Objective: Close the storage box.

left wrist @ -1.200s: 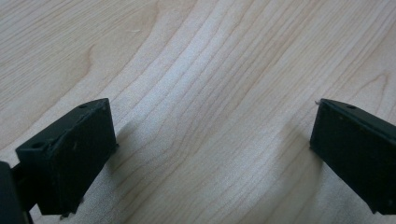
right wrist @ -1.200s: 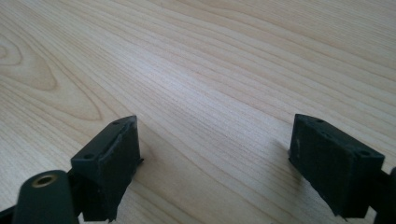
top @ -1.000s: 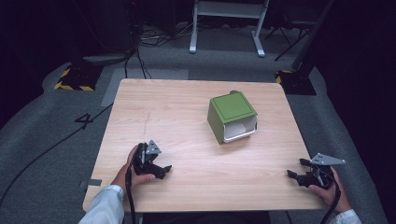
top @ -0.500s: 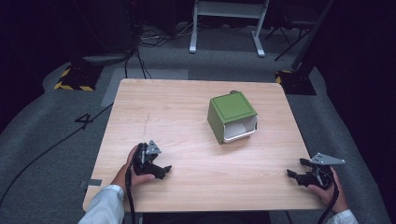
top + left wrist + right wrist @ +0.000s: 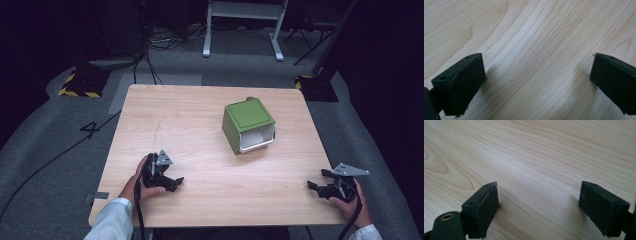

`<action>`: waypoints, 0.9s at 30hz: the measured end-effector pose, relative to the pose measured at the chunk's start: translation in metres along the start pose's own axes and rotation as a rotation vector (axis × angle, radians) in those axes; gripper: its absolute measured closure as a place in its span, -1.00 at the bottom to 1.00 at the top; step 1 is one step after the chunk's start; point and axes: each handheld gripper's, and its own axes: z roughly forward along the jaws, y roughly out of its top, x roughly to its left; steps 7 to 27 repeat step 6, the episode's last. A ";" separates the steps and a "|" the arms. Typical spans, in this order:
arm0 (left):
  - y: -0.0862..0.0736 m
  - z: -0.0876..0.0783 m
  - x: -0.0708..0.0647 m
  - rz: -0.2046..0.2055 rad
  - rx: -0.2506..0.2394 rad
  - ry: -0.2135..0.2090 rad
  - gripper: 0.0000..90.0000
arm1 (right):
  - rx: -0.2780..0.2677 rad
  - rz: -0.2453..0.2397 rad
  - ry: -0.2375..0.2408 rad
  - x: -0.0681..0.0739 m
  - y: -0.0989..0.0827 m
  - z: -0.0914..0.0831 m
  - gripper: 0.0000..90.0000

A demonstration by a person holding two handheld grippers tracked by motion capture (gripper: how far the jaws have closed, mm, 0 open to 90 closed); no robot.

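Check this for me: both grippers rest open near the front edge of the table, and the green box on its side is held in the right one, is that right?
Not quite. The green box is held by neither; the high view shows it lying alone farther back on the table. The left gripper and right gripper do rest open near the front edge.

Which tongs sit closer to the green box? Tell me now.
Right, by a little. The right tongs rest near the table's right front corner; the left tongs rest front left of the green box.
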 end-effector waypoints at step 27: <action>0.000 0.000 0.000 0.000 0.002 -0.001 -1.00 | 0.002 0.003 -0.007 0.000 0.000 0.000 -0.64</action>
